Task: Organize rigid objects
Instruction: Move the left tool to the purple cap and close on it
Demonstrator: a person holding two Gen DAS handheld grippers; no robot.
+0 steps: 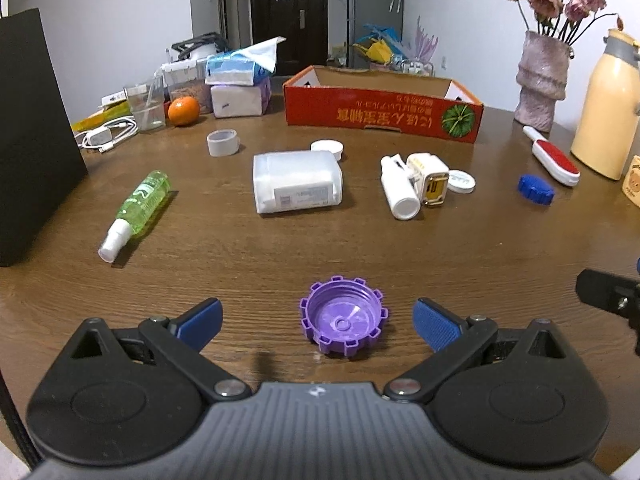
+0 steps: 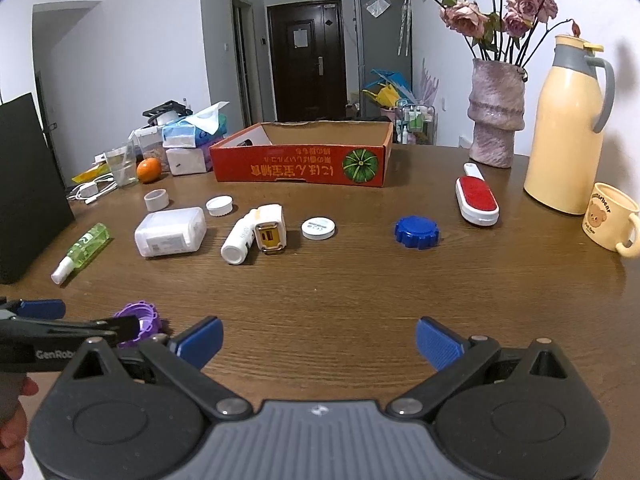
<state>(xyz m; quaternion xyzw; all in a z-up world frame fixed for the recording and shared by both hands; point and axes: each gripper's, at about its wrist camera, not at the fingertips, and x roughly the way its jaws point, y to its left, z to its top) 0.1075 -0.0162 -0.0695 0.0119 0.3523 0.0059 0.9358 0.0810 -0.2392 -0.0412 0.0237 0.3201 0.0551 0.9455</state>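
Note:
A purple toothed cap [image 1: 343,316] lies open side up on the wooden table, between the blue pads of my open left gripper [image 1: 318,326], touching neither. The right wrist view shows the same cap [image 2: 140,320] partly hidden behind the left gripper [image 2: 86,320]. My right gripper [image 2: 319,344] is open over bare table with nothing between its fingers. Further back lie a green spray bottle [image 1: 136,208], a white box [image 1: 296,181], a white bottle [image 1: 396,188], a white and yellow charger [image 1: 429,178], a blue cap [image 2: 416,231] and a red lint brush [image 2: 476,195]. An open red cardboard box [image 2: 304,166] stands behind them.
A black block [image 1: 32,136] stands at the left edge. A tape roll [image 1: 222,142], white lids [image 1: 328,147] [image 2: 318,227], an orange [image 1: 183,110], tissue packs and a cable sit at the back left. A vase [image 2: 496,114], a yellow jug [image 2: 564,128] and a mug [image 2: 610,220] stand at the right.

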